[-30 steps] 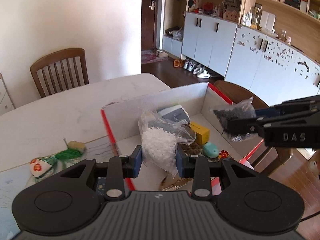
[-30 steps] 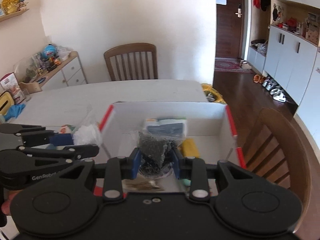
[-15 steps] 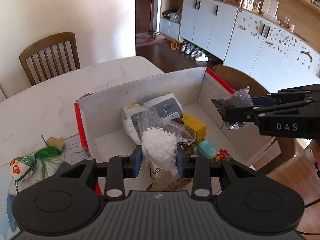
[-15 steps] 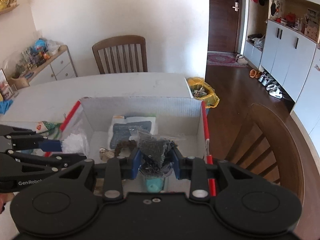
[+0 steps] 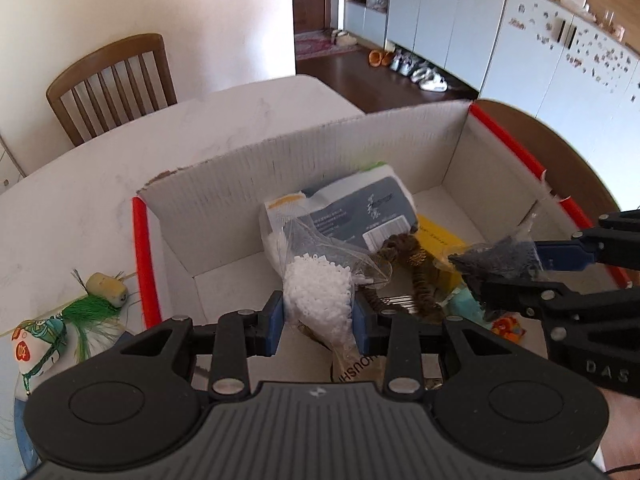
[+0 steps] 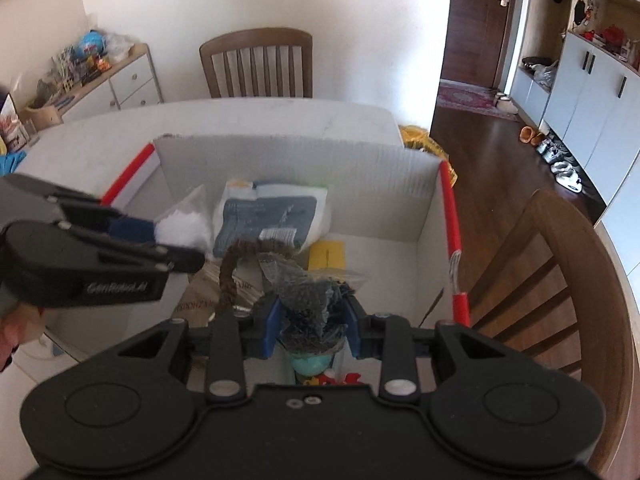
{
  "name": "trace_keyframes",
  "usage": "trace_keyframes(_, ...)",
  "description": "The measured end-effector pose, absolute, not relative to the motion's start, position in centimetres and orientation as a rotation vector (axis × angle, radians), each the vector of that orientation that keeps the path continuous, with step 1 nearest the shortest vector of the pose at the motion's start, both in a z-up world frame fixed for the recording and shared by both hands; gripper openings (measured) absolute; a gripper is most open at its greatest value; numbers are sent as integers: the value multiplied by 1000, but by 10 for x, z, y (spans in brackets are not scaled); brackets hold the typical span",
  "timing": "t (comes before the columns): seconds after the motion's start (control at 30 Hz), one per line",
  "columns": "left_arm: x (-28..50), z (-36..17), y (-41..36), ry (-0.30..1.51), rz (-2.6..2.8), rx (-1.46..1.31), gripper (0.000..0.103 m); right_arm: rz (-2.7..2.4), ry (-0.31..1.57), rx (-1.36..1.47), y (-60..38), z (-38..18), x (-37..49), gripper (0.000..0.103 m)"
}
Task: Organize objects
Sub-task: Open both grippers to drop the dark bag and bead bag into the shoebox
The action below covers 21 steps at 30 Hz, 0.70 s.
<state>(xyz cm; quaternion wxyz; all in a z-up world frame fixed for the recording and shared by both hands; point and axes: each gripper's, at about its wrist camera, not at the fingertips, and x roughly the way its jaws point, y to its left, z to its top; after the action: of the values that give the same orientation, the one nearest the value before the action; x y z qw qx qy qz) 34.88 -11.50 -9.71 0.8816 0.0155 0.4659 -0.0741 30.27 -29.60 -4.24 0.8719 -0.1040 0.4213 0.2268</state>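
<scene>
The white bead bag [image 5: 316,296] hangs pinched between the blue pads of the left hand-held gripper [image 5: 318,316], above the near left part of the open box [image 5: 360,148]. The dark bead bag [image 6: 310,300] is clamped the same way in the right hand-held gripper [image 6: 312,322], above the near right part of the same box. Both grippers are clenched on their bags, each tilted downward, and neither bag seems to touch anything below it yet.

The step in hand looks like the drop-off: two small bags carried over the box, ready to be put in with the rest. Inside lie a grey-and-white pouch [image 5: 352,216] against the far wall, a yellow packet [image 5: 440,240] beside it, a brown twisted cord [image 5: 416,276], a teal ball [image 6: 310,364] and a brown paper bag [image 5: 356,364] near the front.

The next move calls for lowering each bag a little further into free space, then opening the jaws to let it fall. The bags are soft, loose plastic, so they will likely slump and settle wherever they land; a low release should keep them from snagging on the cord.

Outside the box, on the table [image 5: 100,184], a green tasselled sachet [image 5: 44,344] and a small yellowish piece [image 5: 106,288] lie left of the red-edged wall, probably still to be gathered.
</scene>
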Motion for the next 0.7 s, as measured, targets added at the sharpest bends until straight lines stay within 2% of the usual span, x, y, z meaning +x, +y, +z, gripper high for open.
trace_keyframes(0.43, 359, -112, -122, 1036, -167, 53, 35, 486, 911, -285, -290, -62, 313, 32)
trace_keyframes(0.63, 361, -112, -123, 1046, -164, 50, 35, 488, 907, -286, -292, -62, 313, 36)
trace_keyframes(0.7, 361, -111, -123, 1041, -161, 50, 41, 485, 908, -285, -293, -61, 314, 37)
